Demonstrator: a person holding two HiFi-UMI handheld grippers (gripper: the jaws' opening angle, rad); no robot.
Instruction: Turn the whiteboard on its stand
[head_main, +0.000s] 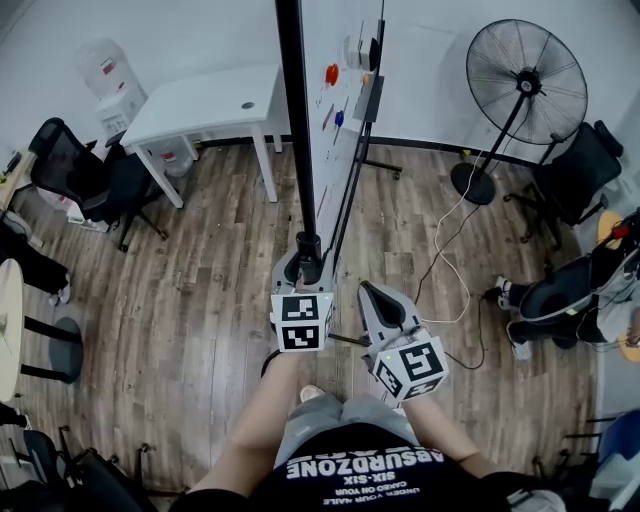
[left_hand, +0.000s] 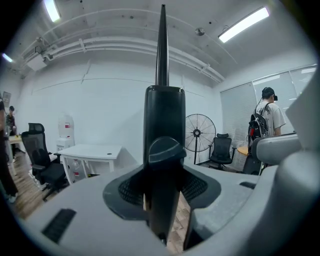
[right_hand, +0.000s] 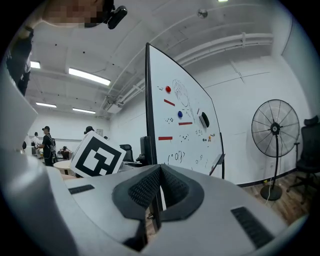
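Wood-look planks floor an office room with white walls. At the far side a white rectangular table (head_main: 205, 105) stands to the left and a black pedestal fan (head_main: 525, 70) to the right.

Both of the person's forearms reach forward from the body, side by side. The left claw (head_main: 306, 268) points ahead and slightly down. Its jaws are clamped on the black upright frame edge (left_hand: 164, 120) of the board, with the ribbed pads pressing it from both sides. The right claw (head_main: 368, 290) is held level, just to the right of the left one and a little nearer the person. Its jaws are together with nothing between them, and it stops short of the board without touching it.

The tall white whiteboard on a black stand (right_hand: 172, 135) stands upright on the floor between the table and the fan, directly in front of the person, with its near edge turned toward them. Its white face, seen from the right claw's side, carries a red round magnet, a blue round magnet, a few red strips, a black eraser and some small scribbles. A narrow tray runs along its lower edge.
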